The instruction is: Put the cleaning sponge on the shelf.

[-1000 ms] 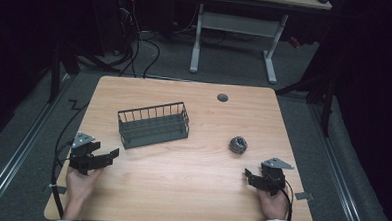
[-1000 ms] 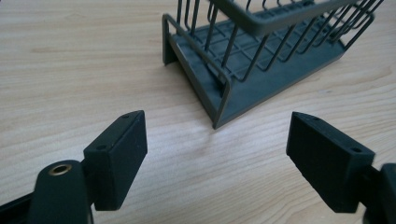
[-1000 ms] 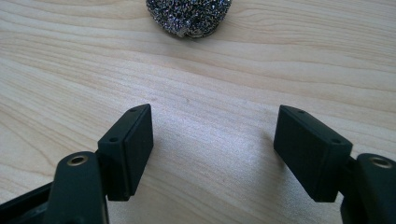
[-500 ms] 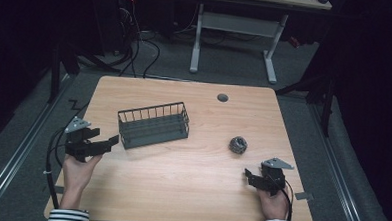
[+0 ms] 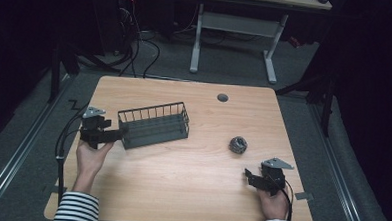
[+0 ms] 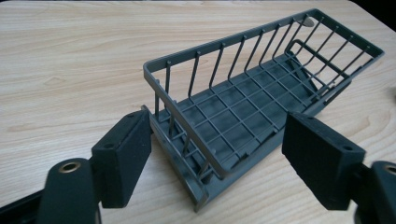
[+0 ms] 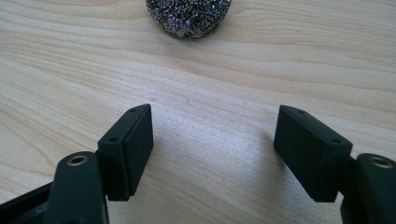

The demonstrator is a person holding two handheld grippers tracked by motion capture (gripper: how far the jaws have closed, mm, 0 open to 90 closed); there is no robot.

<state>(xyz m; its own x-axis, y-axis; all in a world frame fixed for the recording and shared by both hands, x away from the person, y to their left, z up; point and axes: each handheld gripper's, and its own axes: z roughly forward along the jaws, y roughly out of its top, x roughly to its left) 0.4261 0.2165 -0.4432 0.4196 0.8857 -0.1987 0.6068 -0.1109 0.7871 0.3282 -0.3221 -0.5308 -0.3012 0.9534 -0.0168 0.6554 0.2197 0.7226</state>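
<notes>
A grey wire basket (image 5: 153,124) lies on the wooden table (image 5: 190,190), left of centre. My left gripper (image 5: 119,133) is at its left end. In the left gripper view the gripper (image 6: 217,154) is open, with a jaw on each side of the basket's (image 6: 252,102) near end wall and no clear contact. A dark glittery scouring ball (image 5: 238,144) sits right of centre. My right gripper (image 5: 249,176) rests near the front right edge, a short way behind the ball. It (image 7: 212,149) is open over bare wood, with the ball (image 7: 189,16) ahead of it.
A round cable hole (image 5: 222,97) sits at the table's far middle. Behind the table stand a white desk frame (image 5: 235,27) and floor cables (image 5: 136,48). Bare wood lies between the basket and the ball.
My left gripper has moved forward and to the right, from the front left of the table up to the basket's left end. The right gripper, basket and ball have stayed put.
</notes>
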